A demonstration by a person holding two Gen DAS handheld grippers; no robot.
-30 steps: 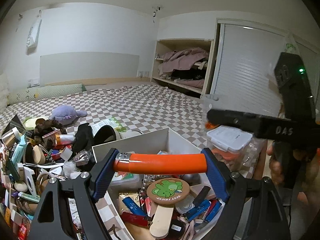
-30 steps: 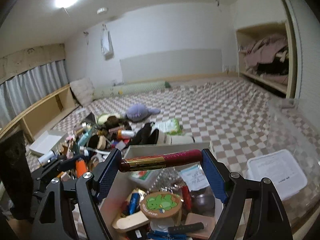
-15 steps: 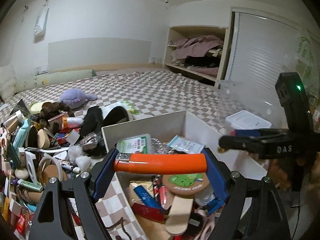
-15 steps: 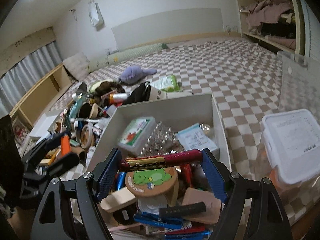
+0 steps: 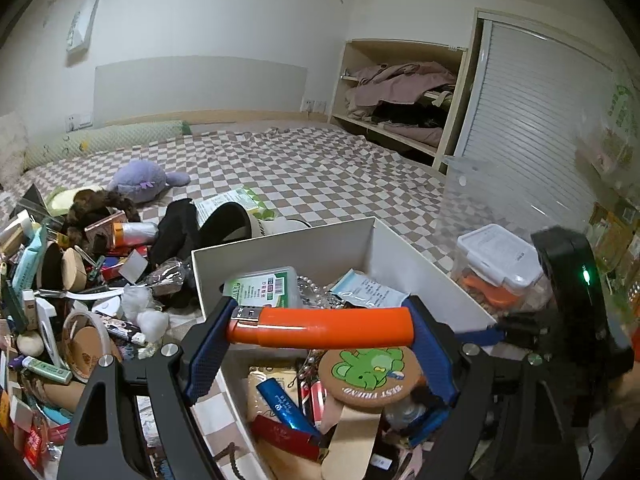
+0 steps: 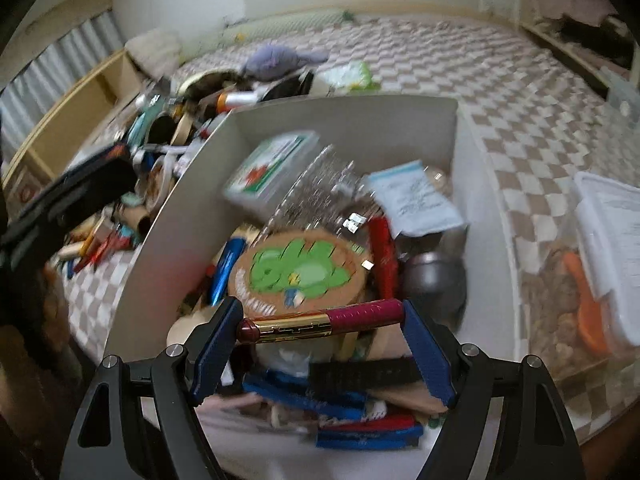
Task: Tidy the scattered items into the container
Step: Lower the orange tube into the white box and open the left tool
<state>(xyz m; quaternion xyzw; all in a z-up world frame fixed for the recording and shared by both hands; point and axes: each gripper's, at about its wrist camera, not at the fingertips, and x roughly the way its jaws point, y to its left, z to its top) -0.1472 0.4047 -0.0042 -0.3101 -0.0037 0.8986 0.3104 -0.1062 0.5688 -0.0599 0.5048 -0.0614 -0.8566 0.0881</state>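
The left claw (image 5: pixel 320 330) clamped a long orange lighter (image 5: pixel 320 328) crosswise above the open white box (image 5: pixel 288 248). The right claw (image 6: pixel 322 320) gripped a crimson-and-gold lipstick tube (image 6: pixel 320 320) over the same box (image 6: pixel 192 184), already crowded with items.

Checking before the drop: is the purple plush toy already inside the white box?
No, the purple plush toy lies on the checkered blanket, well beyond the white box.
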